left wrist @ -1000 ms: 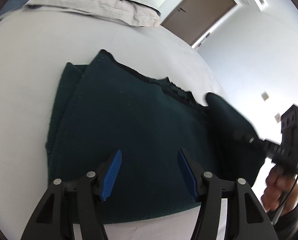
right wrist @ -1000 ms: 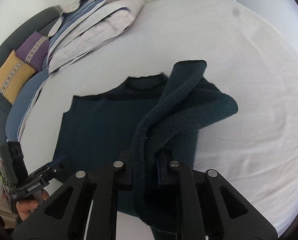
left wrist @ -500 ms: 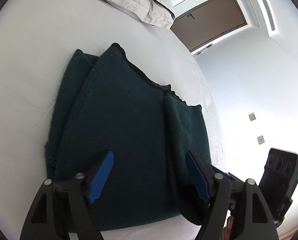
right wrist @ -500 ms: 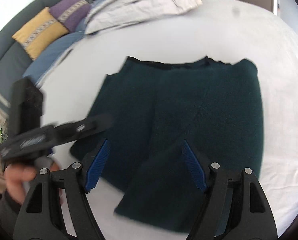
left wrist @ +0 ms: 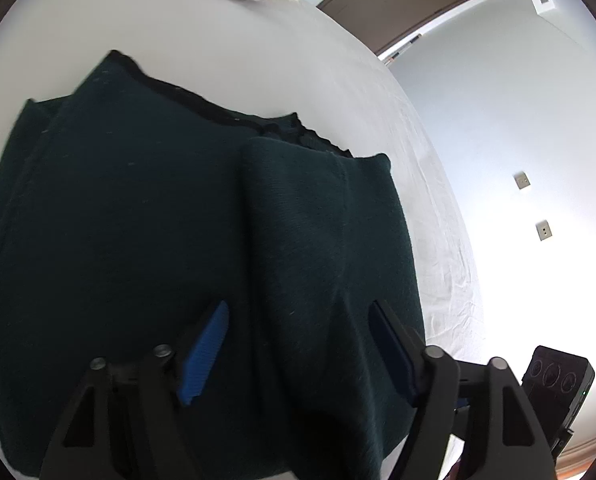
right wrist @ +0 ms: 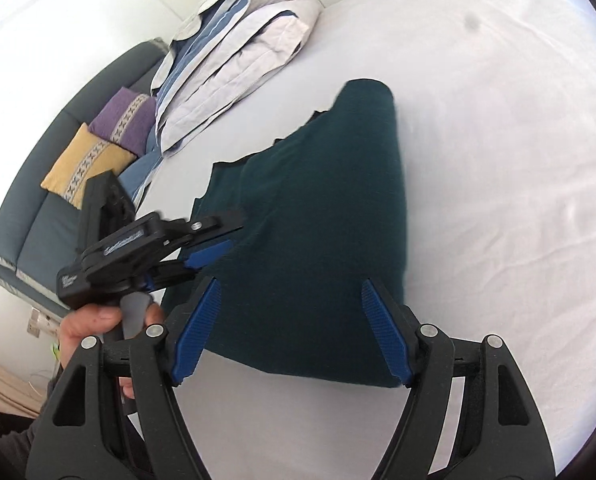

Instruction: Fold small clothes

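The right hand-held gripper hangs open and empty, jaws just closing slightly; the left hand-held gripper likewise; the dark green garment lies side-folded on the bed; crosswise folds apparently remain.

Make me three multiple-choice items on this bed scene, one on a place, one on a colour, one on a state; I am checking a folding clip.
1. Where does the garment lie?
A. on the white bed sheet
B. on the sofa
C. in a basket

2. What colour is the garment?
A. yellow
B. dark green
C. white

3. How does the right gripper stand?
A. shut on the garment
B. shut on a pillow
C. open, holding nothing

Answers: 1 A, the sheet shows all round the cloth. 2 B, the knit is dark green in both views. 3 C, its blue pads stand apart above the cloth; its jaws have just been closing a little, clamping nothing.
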